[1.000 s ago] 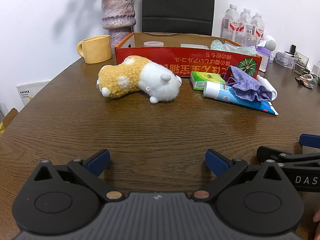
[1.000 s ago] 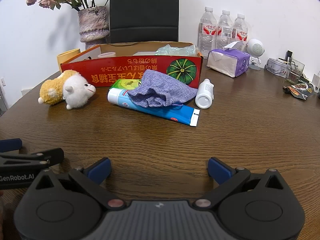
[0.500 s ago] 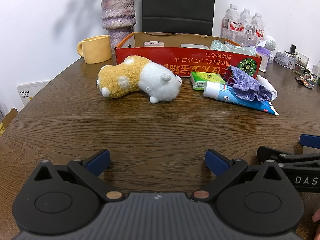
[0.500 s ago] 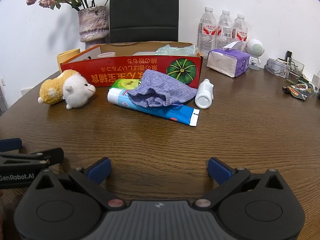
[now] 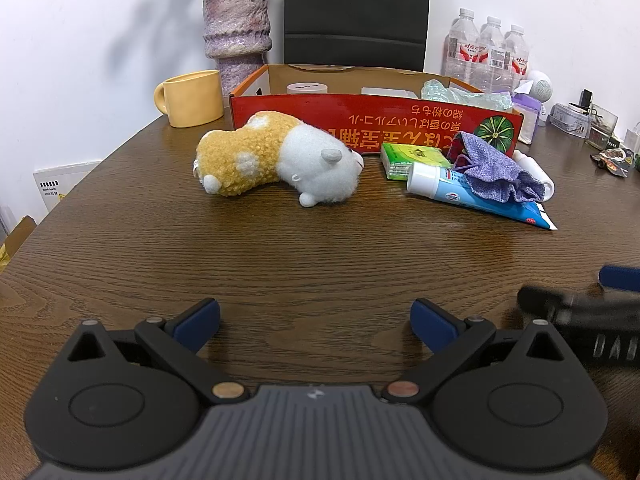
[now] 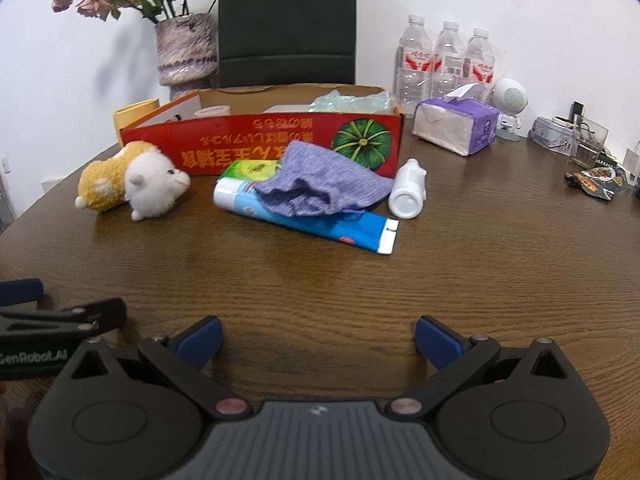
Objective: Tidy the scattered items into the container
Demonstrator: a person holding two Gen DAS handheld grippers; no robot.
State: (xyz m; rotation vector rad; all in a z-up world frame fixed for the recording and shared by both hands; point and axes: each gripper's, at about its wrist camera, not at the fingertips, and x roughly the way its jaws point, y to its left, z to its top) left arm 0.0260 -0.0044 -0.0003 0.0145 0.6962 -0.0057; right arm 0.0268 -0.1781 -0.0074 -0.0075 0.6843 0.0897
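Scattered items well ahead of both claws, grouped along the front wall of the cardboard box (image 5: 376, 122) at the far side of the wooden table (image 5: 320, 256). Left gripper (image 5: 316, 318) spread wide and empty, low over bare woodgrain; right gripper (image 6: 318, 334) likewise wide apart, nothing between its blue pads. Plush toy (image 5: 280, 160) ahead and slightly left of the left claw: fuzzy, orange body with white head, lying on its side, long axis across the table, head toward the right. Green packet (image 5: 412, 160) flat just beside the box wall. Toothpaste tube (image 6: 304, 220) ahead of the right claw, smooth blue plastic with white cap, long axis diagonal, cap toward the left and the box, crimped end toward the near right. Purple cloth pouch (image 6: 324, 184) soft and crumpled, draped over the middle of the tube. White bottle (image 6: 408, 188) smooth, lying on its side just right of the pouch, base toward the camera, neck toward the box. Box open-topped, red printed front, already holding several pale items. Yellow mug (image 5: 192, 98) and purple vase (image 5: 236, 28) left of the box; water bottles (image 6: 444, 60) and tissue pack (image 6: 456, 126) to its right.
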